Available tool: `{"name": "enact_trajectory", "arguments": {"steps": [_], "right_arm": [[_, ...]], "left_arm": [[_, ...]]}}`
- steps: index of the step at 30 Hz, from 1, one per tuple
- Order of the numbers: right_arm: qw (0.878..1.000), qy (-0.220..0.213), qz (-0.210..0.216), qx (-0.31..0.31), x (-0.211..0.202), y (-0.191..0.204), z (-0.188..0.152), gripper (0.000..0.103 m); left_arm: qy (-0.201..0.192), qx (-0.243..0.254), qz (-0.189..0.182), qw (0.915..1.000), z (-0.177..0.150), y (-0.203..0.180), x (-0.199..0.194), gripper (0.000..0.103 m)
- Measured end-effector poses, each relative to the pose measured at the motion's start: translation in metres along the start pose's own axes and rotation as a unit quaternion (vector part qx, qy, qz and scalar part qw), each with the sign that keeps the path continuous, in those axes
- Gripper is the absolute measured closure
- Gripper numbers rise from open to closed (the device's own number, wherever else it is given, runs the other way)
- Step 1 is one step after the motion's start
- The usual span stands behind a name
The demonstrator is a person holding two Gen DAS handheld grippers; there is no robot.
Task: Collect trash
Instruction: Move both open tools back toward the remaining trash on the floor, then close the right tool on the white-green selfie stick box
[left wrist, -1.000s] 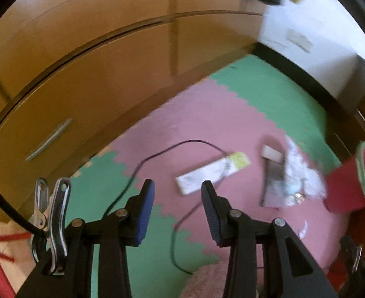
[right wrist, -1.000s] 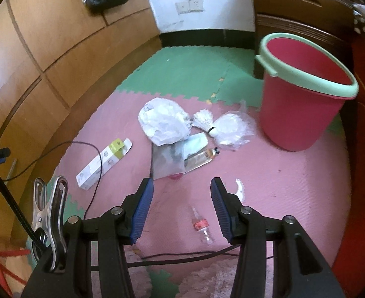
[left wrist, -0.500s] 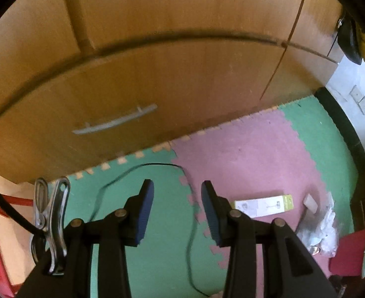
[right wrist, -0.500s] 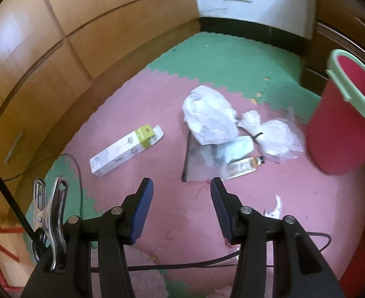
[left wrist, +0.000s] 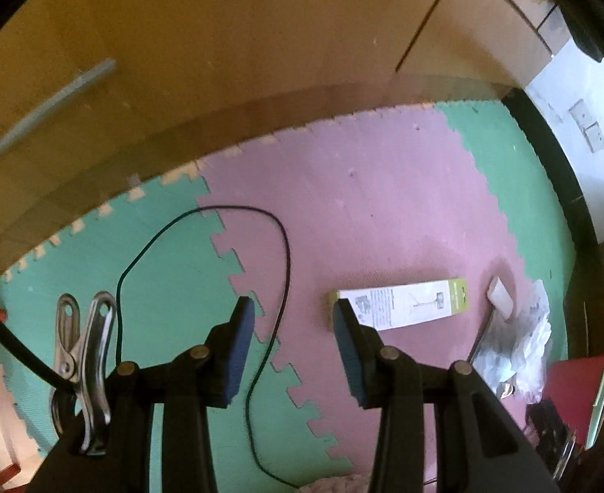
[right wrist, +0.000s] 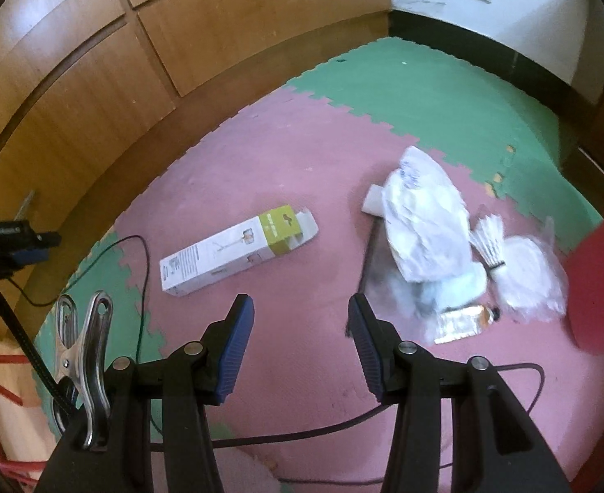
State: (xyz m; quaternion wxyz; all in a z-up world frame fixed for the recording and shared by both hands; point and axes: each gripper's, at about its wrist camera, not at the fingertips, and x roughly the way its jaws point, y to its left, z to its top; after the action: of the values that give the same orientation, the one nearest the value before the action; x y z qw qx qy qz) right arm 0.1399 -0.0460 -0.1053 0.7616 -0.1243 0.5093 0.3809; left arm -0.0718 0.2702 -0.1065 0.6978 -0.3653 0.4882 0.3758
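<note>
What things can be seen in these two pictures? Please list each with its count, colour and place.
long cardboard box: one, white with a yellow-green end, lying on the pink mat
crumpled plastic bag: one, white, right of the box
shuttlecock: one, white, beside the bag
flat foil tube: one, silver with an orange end, below the bag
plastic bucket: one, red, at the right edge
thin cable: one, black, looping over green and pink mat
foam puzzle mat: pink and green tiles, covering the floor
wooden cabinet: brown, along the mat
left tool: open, empty
right tool: open, empty
</note>
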Motion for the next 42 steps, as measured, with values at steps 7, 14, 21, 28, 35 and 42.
{"name": "enact_trajectory", "arguments": {"steps": [7,14,21,28,35,42], "right_arm": [[1.0,0.019,0.012,-0.004,0.045,0.0,0.026,0.054],[0.999,0.045,0.017,-0.019,0.088,0.004,0.044,0.054],[0.996,0.073,0.027,-0.033,0.13,0.01,0.06,0.054],[0.993,0.106,0.033,-0.034,0.175,0.007,0.075,0.054],[0.988,0.14,0.046,-0.043,0.21,0.012,0.082,0.049],[0.985,0.153,0.071,-0.028,0.226,0.019,0.085,0.045]], "left_arm": [[0.039,-0.006,-0.016,0.9991,-0.007,-0.012,0.049,0.061],[0.058,0.003,-0.028,0.9979,-0.012,-0.025,0.086,0.061],[0.075,0.001,-0.043,0.9963,-0.014,-0.036,0.121,0.054],[0.097,-0.015,-0.044,0.9942,-0.022,-0.037,0.148,0.051],[0.09,-0.026,-0.053,0.9942,-0.021,-0.04,0.158,0.045],[0.092,-0.033,-0.082,0.9918,-0.016,-0.049,0.169,0.034]]}}
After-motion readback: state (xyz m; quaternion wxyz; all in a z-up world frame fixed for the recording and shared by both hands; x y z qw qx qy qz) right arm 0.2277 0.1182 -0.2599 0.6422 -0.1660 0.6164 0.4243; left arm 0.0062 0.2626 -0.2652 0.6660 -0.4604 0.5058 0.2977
